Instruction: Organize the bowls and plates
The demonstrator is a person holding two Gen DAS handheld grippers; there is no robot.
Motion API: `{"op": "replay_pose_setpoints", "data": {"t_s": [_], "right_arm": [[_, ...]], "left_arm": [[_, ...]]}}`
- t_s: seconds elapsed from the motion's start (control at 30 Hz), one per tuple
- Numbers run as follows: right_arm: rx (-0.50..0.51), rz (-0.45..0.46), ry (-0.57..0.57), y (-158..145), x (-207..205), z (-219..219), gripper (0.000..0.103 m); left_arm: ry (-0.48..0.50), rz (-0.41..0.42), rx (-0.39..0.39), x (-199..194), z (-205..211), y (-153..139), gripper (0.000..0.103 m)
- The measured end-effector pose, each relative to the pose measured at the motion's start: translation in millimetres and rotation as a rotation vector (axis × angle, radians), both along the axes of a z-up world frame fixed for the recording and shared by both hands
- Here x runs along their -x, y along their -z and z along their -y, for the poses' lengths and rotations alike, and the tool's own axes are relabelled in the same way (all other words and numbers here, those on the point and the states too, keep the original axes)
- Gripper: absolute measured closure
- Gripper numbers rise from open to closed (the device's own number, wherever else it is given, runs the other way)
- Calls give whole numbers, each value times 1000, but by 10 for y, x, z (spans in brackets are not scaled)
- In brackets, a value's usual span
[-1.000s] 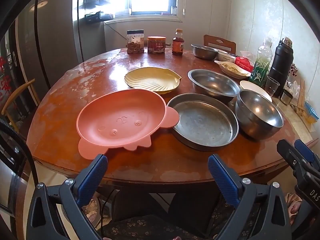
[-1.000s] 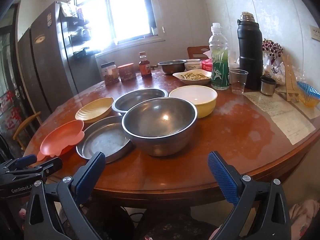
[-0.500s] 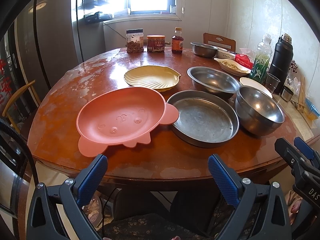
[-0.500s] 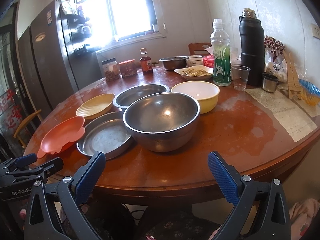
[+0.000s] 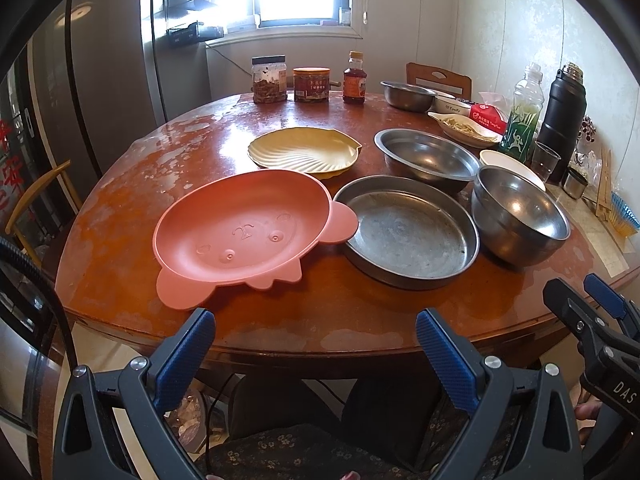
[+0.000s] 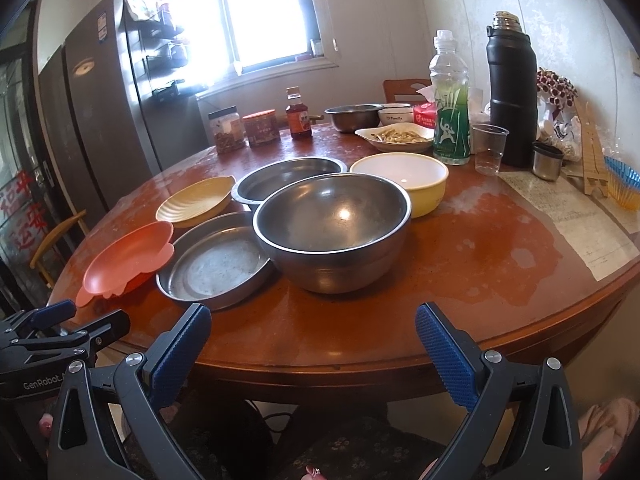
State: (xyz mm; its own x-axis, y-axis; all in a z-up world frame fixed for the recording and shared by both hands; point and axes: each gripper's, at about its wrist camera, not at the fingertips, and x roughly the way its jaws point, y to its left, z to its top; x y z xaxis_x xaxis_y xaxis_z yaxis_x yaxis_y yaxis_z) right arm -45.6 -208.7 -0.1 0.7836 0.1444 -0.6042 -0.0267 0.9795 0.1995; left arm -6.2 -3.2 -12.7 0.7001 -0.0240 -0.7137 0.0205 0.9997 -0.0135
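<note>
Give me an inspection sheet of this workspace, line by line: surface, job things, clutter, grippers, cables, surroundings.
Surface: round wooden table, finish worn in pale patches.
Job's things: pink plate, yellow shell plate, steel pan, shallow steel bowl, deep steel bowl, yellow bowl; none stacked.
Clutter: jars, sauce bottle, green bottle, black flask, plastic cup, dish of food, papers.
Grippers: left gripper and right gripper open, empty, at the near edge.
Cables: black cable at left.
Surroundings: fridge, window, chair.
</note>
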Motion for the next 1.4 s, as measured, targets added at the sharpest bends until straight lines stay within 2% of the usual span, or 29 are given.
{"op": "replay_pose_setpoints", "data": {"t_s": [0.73, 1.03, 1.23, 1.4], "right_arm": [[-18, 5, -30, -41, -29, -56, 1], [-30, 12, -134, -194, -249, -361, 1], [-45, -40, -259, -228, -532, -768, 1], [-19, -82, -299, -197, -752, -1055, 1]], "left_arm": [[8, 11, 22, 16, -83, -29, 2], [-77, 7, 67, -63, -569, -125, 2], [-169, -9, 78, -150, -989, -128, 2], [-238, -44, 88, -302, -1292, -94, 2]]}}
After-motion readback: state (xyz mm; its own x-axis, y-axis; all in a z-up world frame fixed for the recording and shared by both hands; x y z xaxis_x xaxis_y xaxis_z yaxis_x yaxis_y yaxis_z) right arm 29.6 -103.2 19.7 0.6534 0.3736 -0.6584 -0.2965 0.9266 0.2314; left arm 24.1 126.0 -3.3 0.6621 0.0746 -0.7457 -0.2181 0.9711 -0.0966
